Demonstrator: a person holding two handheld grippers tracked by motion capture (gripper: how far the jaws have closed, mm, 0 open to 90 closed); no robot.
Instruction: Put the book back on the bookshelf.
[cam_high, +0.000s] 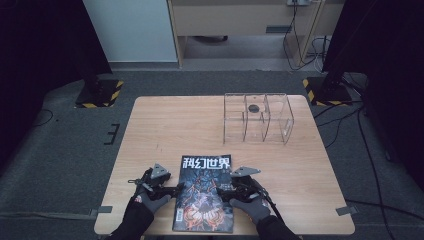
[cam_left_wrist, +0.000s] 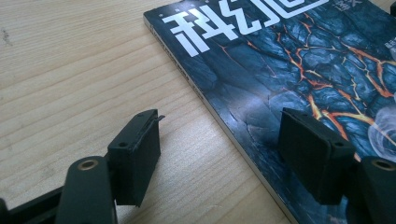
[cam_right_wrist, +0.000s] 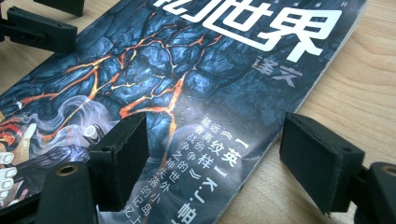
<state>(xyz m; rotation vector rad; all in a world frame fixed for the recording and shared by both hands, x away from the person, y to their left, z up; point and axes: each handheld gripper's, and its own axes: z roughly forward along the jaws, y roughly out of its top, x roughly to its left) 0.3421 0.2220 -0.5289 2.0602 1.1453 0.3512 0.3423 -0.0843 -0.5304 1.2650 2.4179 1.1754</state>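
I am holding both claws, left claw (cam_high: 176, 190) and right claw (cam_high: 220, 191), spread astride the magazine (cam_high: 205, 192) edges on the wooden tabletop (cam_high: 165, 125), grey carpet (cam_high: 60, 150) surrounding it.

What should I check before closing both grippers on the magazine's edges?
1. Left gripper jaws straddle the spine edge of the magazine: ok.
2. Right gripper jaws straddle the opposite edge: ok.
3. Pads pressing on the cover: not ok, both open.
4. Magazine lying flat on the table: ok.
5. Slots of the clear rack free: cannot tell; a dark round thing shows at it.
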